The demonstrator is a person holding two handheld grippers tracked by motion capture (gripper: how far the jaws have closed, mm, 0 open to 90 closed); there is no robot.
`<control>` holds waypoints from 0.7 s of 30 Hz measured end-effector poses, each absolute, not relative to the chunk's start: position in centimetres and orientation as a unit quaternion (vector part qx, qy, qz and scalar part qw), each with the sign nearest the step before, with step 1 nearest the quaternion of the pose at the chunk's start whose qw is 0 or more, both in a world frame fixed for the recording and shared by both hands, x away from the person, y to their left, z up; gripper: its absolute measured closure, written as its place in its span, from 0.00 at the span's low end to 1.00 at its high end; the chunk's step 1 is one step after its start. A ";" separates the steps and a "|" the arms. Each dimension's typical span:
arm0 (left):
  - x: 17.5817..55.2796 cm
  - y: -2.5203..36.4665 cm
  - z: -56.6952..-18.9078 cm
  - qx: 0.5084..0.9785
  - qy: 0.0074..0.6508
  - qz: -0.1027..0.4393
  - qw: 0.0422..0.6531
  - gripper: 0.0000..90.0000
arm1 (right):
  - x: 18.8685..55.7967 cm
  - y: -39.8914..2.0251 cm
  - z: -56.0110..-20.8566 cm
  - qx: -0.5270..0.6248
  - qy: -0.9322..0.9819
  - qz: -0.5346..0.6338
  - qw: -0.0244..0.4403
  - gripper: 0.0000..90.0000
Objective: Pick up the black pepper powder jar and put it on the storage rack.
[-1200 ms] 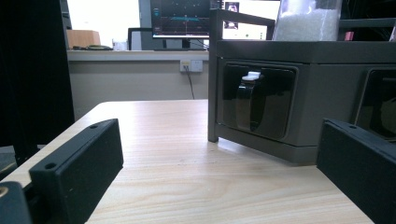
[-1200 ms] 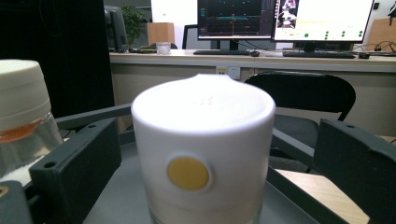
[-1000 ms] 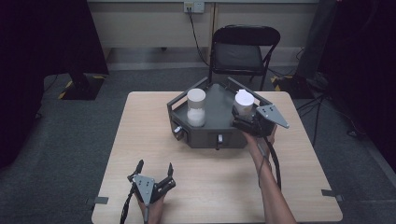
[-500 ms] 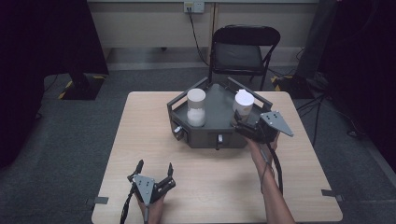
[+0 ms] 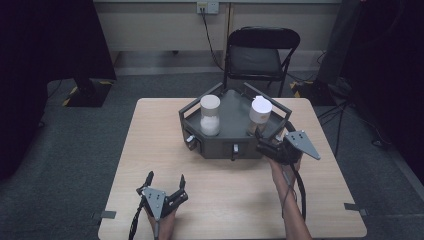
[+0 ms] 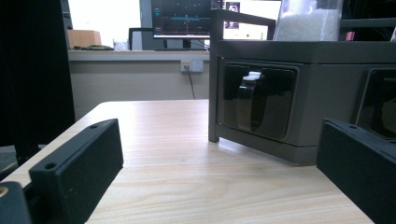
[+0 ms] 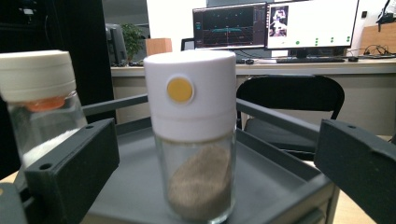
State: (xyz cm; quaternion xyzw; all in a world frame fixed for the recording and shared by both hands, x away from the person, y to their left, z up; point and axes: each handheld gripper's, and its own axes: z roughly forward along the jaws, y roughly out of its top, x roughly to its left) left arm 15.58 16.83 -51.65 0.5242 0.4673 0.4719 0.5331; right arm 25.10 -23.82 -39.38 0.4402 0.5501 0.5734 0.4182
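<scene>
The right gripper (image 7: 205,177), jaws spread wide, frames a clear glass jar (image 7: 196,140) of brown powder with a smooth white cap, upright on the grey angular metal tray (image 5: 227,125). Near the tray, the left gripper (image 5: 165,182) rests open on the pale wood-grain table (image 5: 150,135).

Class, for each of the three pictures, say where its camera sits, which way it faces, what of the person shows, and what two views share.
High view: above the person's side, looking forward and down on the table; forearms, left gripper and right gripper show.
Left gripper view: low over the tabletop, facing the grey rack; its open black jaws show.
Right gripper view: at the rack's edge, facing the brown-filled jar between open jaws.
Shared: that jar stands in the rack in the high view too.
</scene>
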 end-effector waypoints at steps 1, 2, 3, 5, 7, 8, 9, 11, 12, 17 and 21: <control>15.6 16.8 -51.6 0.524 0.467 0.472 0.533 0.01 | 24.8 -23.9 -39.6 0.441 0.549 0.574 0.419 0.00; 15.6 16.8 -51.6 0.524 0.467 0.472 0.533 0.01 | 24.5 -23.9 -39.8 0.442 0.548 0.574 0.419 0.00; 15.6 16.8 -51.6 0.524 0.467 0.472 0.533 0.01 | 24.2 -24.0 -40.1 0.442 0.547 0.575 0.419 0.00; 15.6 16.8 -51.6 0.524 0.467 0.472 0.533 0.01 | 23.6 -24.1 -40.5 0.442 0.546 0.573 0.421 0.00; 15.6 16.8 -51.6 0.524 0.467 0.472 0.533 0.01 | 23.1 -24.3 -40.9 0.444 0.547 0.572 0.420 0.00; 15.6 16.8 -51.6 0.524 0.467 0.472 0.533 0.01 | 22.8 -24.5 -41.1 0.443 0.548 0.572 0.421 0.00; 15.6 16.8 -51.6 0.524 0.467 0.472 0.533 0.01 | 22.5 -24.5 -41.3 0.442 0.548 0.570 0.423 0.00; 15.6 16.8 -51.6 0.524 0.467 0.472 0.533 0.01 | 21.9 -24.6 -41.6 0.442 0.549 0.568 0.426 0.00; 15.6 16.8 -51.6 0.524 0.467 0.472 0.533 0.01 | 21.6 -24.6 -41.8 0.442 0.548 0.566 0.428 0.00; 15.6 16.8 -51.6 0.524 0.468 0.473 0.532 0.01 | 20.3 -24.8 -42.9 0.445 0.549 0.560 0.433 0.00; 15.6 16.8 -51.6 0.524 0.468 0.473 0.532 0.01 | 19.2 -24.9 -44.2 0.454 0.545 0.554 0.435 0.00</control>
